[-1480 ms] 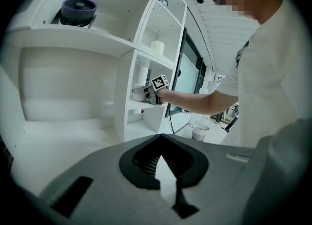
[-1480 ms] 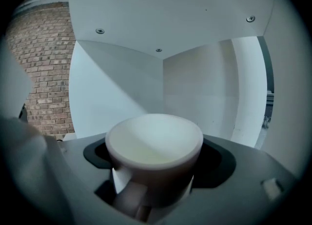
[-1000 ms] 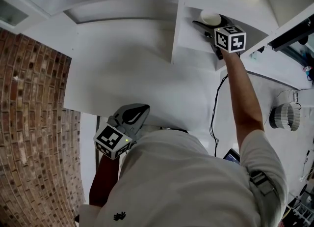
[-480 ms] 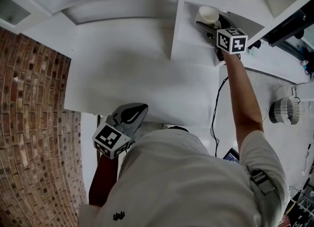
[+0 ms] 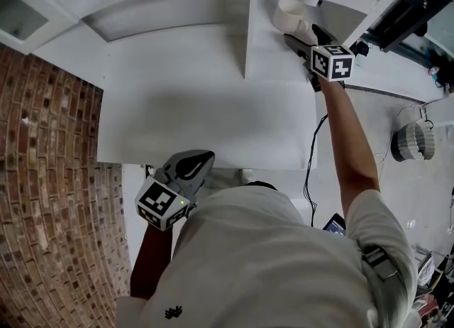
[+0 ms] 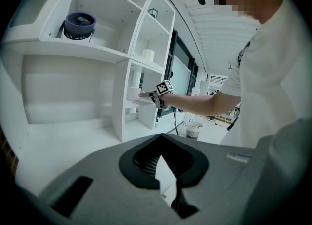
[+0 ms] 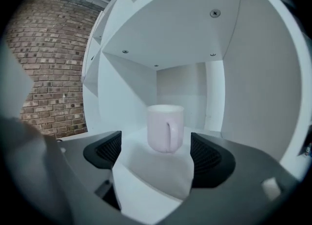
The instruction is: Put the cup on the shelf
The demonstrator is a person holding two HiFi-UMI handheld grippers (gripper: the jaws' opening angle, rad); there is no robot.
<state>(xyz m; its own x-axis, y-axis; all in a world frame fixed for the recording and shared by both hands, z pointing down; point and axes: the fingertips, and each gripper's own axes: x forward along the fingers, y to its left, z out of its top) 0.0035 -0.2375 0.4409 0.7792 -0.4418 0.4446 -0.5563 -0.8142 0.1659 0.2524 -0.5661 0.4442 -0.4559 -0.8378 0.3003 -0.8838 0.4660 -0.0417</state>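
Right gripper view: cup (image 7: pixel 165 127) upright on shelf (image 7: pixel 127 90), ahead of open, just-narrowed hand-held gripper (image 7: pixel 156 151).

White shelf (image 5: pixel 206 106) of open compartments, divided by upright panels. Narrow lower right compartment – one pale cup (image 7: pixel 165 128) standing upright on the board, handle turned outward, clear of both side walls. Upper left compartment – a dark round container (image 6: pixel 79 27) with a purple rim, near the front edge. Upper right compartment: a pale cylinder (image 6: pixel 147 55), upright on its board.
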